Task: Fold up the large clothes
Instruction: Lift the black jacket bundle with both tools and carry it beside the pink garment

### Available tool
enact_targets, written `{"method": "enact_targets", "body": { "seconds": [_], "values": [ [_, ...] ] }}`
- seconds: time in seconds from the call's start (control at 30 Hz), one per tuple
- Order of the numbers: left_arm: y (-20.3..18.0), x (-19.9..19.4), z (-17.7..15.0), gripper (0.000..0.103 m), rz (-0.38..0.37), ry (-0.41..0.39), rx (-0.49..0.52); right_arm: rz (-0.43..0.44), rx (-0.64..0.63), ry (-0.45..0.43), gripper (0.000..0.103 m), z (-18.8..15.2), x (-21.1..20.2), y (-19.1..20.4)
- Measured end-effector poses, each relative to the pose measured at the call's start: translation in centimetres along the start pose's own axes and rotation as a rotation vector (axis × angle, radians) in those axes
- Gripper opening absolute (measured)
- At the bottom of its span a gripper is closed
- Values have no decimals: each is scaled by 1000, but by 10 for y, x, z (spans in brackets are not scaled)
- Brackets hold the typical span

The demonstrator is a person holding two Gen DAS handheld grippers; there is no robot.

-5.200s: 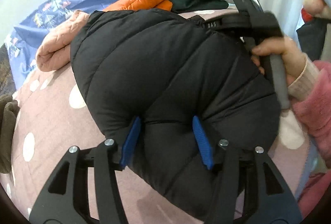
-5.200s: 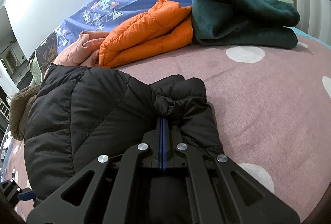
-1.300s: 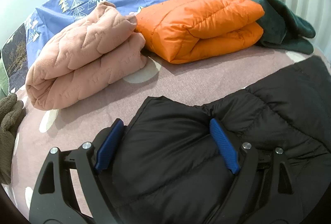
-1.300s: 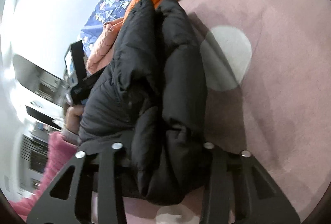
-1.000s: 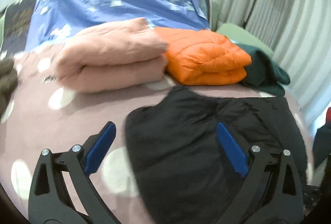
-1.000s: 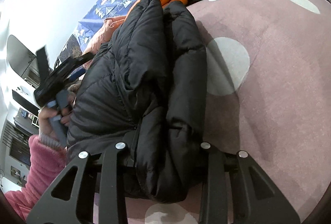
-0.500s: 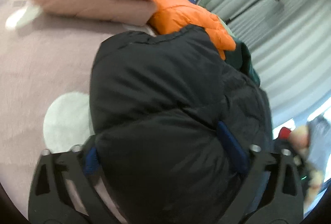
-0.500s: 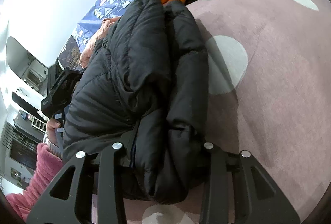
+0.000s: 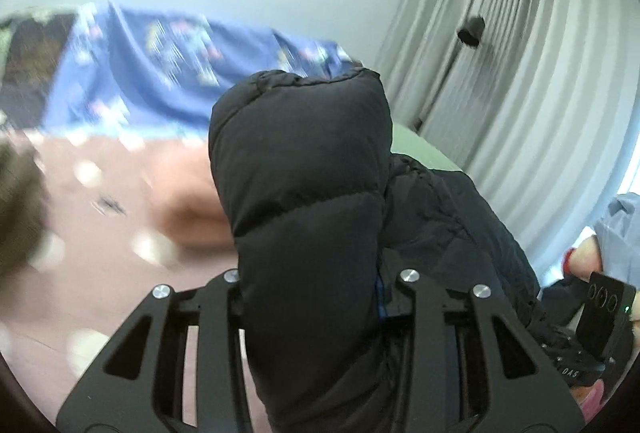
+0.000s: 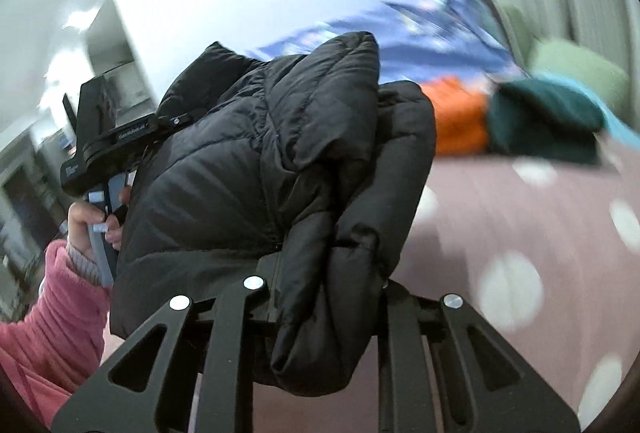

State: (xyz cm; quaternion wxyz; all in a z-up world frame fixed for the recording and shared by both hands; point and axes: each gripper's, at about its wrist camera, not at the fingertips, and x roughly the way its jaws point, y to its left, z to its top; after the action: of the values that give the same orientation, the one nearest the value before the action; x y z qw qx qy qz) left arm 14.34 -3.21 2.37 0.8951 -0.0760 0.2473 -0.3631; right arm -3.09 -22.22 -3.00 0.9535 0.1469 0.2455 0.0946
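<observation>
Left wrist view only: grey pleated curtains (image 9: 512, 81) at right, small dark fitting (image 9: 472, 31) in front of them, blurred pink folded garment (image 9: 188, 205) on the bed behind the jacket, brown fabric (image 9: 16, 201) at far left edge, pale green pillow (image 9: 420, 153) beside the jacket's right shoulder.

Right wrist view only: orange folded jacket (image 10: 456, 117) and dark green folded garment (image 10: 548, 117) side by side at the head of the bed, white furniture (image 10: 112, 49) blurred at far left, pink sleeve (image 10: 52, 317) and hand (image 10: 86, 217) gripping the other tool's handle.

Both views: black puffer jacket (image 9: 308, 217), blue patterned bedding (image 9: 168, 73), mauve bedspread with white dots (image 10: 540, 233).

Left gripper (image 9: 310, 289): jaws just closing, now pinching a thick fold of the black puffer jacket; fold standing up out of the jaws, the rest trailing right toward the second tool.

Right gripper (image 10: 324, 293): jaws just closing, clamped on a bunched layered edge; bulk rising above and left, a lobe hanging below the jaws.

Jacket clear of the bedspread, slung between both tools.

Open room: bare bedspread right of the right gripper; folded garments lined along the far edge; curtains close at right.
</observation>
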Motion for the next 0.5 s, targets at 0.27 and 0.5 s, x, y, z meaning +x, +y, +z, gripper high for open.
{"method": "enact_targets", "body": {
  "seconds": [0.27,0.5],
  "values": [
    [58,-47,96,37,342,-89,117,183,-178,-29,18,106,111,74],
    [136,-3,159,37,565,-49,167,240,-168,47,18,167,244,95]
  ]
}}
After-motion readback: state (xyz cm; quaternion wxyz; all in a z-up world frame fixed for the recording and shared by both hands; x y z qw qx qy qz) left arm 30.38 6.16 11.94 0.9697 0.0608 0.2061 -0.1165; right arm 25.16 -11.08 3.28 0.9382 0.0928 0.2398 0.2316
